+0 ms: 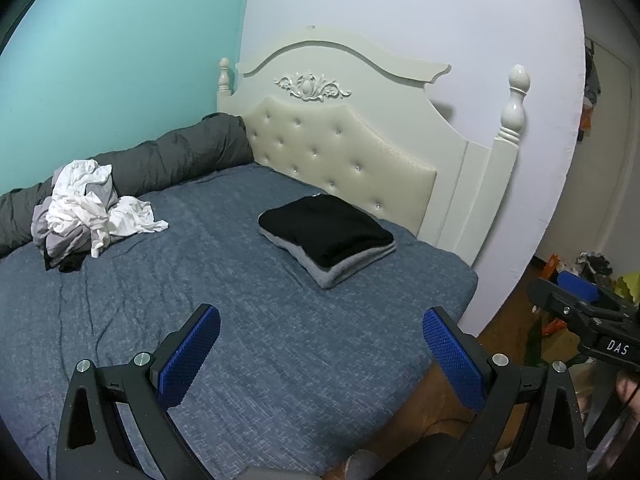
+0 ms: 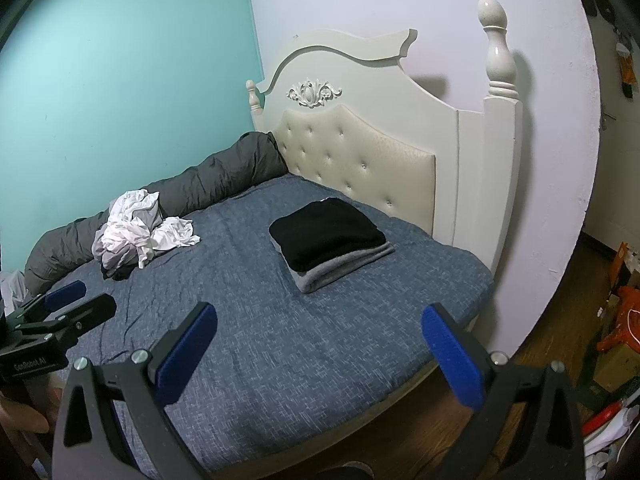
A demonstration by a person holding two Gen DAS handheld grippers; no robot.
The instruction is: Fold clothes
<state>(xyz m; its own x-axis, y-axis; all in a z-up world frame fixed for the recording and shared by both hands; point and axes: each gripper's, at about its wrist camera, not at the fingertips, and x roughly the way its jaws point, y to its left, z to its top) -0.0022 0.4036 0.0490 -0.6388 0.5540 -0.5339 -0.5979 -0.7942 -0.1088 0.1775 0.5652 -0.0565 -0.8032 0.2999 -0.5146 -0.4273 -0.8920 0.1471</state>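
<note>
Toward the left of both wrist views, against the rolled grey duvet (image 1: 160, 160), lies the crumpled pile of unfolded clothes (image 1: 88, 208), mostly white and pale grey with something dark underneath; that is what you have left to fold. Your left gripper (image 1: 320, 352) hangs over the near part of the blue bedspread (image 1: 240, 320) with its blue pads (image 1: 188, 360) spread wide and nothing between them, and your right gripper (image 2: 320, 352) is likewise spread and empty. From either claw the pile sits up and to the left, well apart, across bare bedspread. In the right wrist view your left gripper shows at the lower left edge, on the pile's side of the bed, so I judge the left hand the nearer one for the first reach. The pile has no clear long axis; it is a loose heap, with one white flap trailing toward the middle of the bed, probably the easiest edge to pinch. Right of centre, near the tufted headboard (image 1: 340, 152), the folded stack (image 1: 328, 236) rests black on grey, well apart from the pile. For writing, you can read "DAS" on the right gripper's body at the right edge of the left view; the left gripper's label seems to read "GenRobot.AI", though it is small.
</note>
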